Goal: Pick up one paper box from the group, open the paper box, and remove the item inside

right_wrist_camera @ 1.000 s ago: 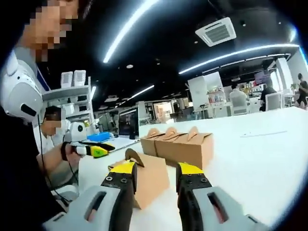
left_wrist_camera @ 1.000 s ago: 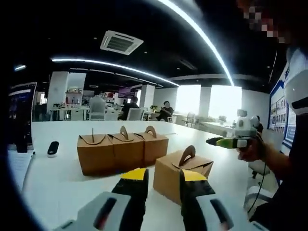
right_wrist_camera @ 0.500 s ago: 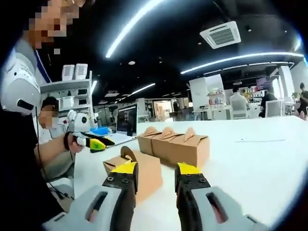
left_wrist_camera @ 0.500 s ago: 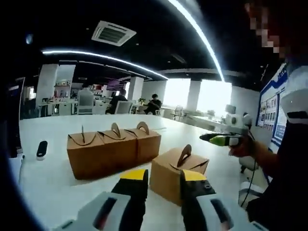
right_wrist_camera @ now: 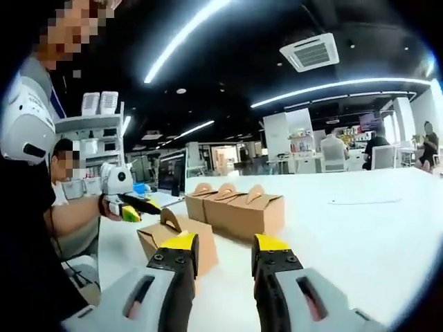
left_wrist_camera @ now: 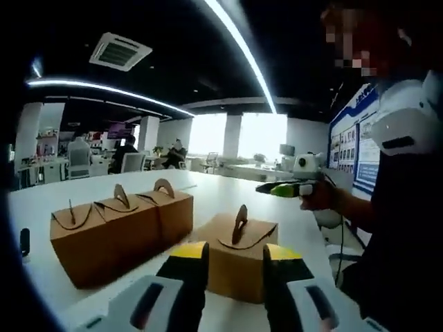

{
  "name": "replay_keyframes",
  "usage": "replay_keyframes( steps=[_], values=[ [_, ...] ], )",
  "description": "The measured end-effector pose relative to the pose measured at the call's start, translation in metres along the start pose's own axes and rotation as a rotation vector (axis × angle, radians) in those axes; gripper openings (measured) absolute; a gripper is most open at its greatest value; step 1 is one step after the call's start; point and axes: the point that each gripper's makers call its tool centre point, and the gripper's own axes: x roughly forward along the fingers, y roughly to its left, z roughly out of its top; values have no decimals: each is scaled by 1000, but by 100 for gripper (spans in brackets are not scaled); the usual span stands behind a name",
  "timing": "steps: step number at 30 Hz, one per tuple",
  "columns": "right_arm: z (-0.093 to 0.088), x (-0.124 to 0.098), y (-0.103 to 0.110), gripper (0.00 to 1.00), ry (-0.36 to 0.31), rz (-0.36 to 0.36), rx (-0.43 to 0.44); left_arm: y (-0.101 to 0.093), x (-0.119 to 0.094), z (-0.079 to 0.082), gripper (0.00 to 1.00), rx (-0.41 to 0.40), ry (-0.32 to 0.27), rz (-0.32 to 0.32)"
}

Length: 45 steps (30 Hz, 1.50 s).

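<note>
Three brown paper boxes with arched handles stand in a row (left_wrist_camera: 118, 225) (right_wrist_camera: 235, 207) on the white table (right_wrist_camera: 360, 242). A fourth, lone paper box (left_wrist_camera: 235, 243) (right_wrist_camera: 166, 235) sits apart from them, nearer the person. My left gripper (left_wrist_camera: 235, 254) is open, its yellow-tipped jaws framing the lone box just short of it. My right gripper (right_wrist_camera: 225, 245) is open too, with the lone box beyond its left jaw and the row ahead. Each gripper also appears in the other's view, held in a hand: right gripper (left_wrist_camera: 285, 188), left gripper (right_wrist_camera: 136, 205).
A small dark object (left_wrist_camera: 24, 242) lies at the table's left. A laptop (right_wrist_camera: 169, 181) and a paper sheet (right_wrist_camera: 353, 201) lie farther off. The person's body stands close beside the table. Other people sit at desks in the background.
The left gripper's camera has swung and come nearer, so the lone box now looks larger and centred between its jaws. In the right gripper view the hand with the left gripper has neared that box.
</note>
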Motion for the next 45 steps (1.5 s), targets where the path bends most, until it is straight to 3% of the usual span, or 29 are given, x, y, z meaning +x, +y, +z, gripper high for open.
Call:
replay_keyframes(
  steps=[5, 9, 13, 16, 23, 32, 38, 45],
  values=[
    [-9, -5, -7, 32, 10, -27, 16, -3, 11, -5, 44, 22, 53, -44],
    [-12, -7, -7, 32, 12, -34, 28, -1, 14, -1, 48, 44, 44, -55],
    [-16, -8, -7, 32, 26, -30, 30, 1, 17, 5, 48, 73, 47, -86],
    [-16, -8, -7, 32, 29, -30, 28, 4, 21, 1, 47, 118, 88, -107],
    [-17, -4, -7, 32, 36, -32, 32, 0, 24, 0, 45, 124, 138, -172],
    [-18, 5, -5, 32, 44, -32, 33, 0, 23, -2, 43, 112, 141, -199],
    [3, 4, -11, 31, -3, -95, -17, 2, 23, -2, 41, 107, 150, -193],
    [17, 4, 14, 29, 70, -81, -209, 2, 24, -3, 39, 109, 154, -183]
  ],
)
